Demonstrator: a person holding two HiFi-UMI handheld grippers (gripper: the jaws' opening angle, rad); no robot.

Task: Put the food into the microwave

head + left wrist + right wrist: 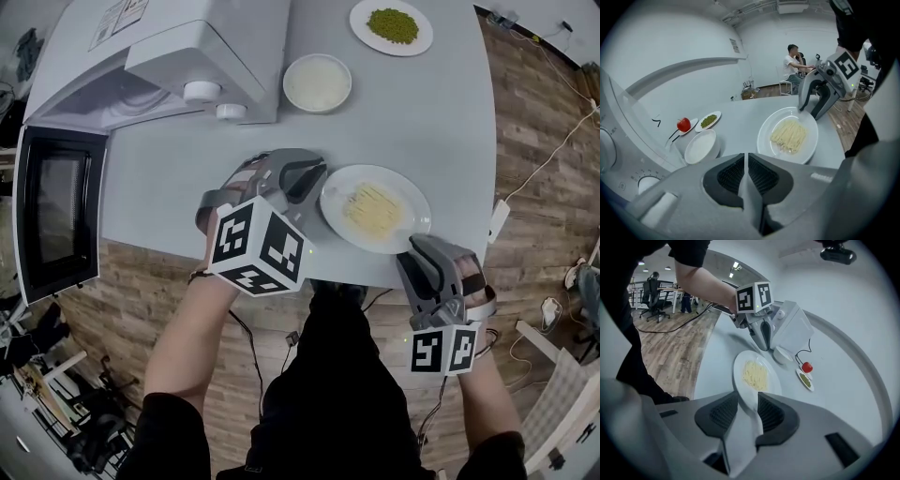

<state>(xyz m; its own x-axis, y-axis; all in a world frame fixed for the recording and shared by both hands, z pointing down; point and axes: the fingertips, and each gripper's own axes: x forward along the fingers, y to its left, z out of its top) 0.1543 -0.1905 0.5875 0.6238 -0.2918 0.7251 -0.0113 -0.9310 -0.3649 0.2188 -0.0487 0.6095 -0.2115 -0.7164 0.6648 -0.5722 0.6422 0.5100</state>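
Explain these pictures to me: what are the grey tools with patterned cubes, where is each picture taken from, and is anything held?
No robot: a person holds a two-jaw gripper in each hand; the marker cubes belong to them. The head view looks down from the person's head; each gripper view looks along that tool's jaws. On the grey table stand a microwave with its door open, a white bowl, a small plate of green peas, a tomato and a plate of noodles. The left gripper is shut and empty. The right gripper is open, that plate's rim between its jaws, apparently not clamped.
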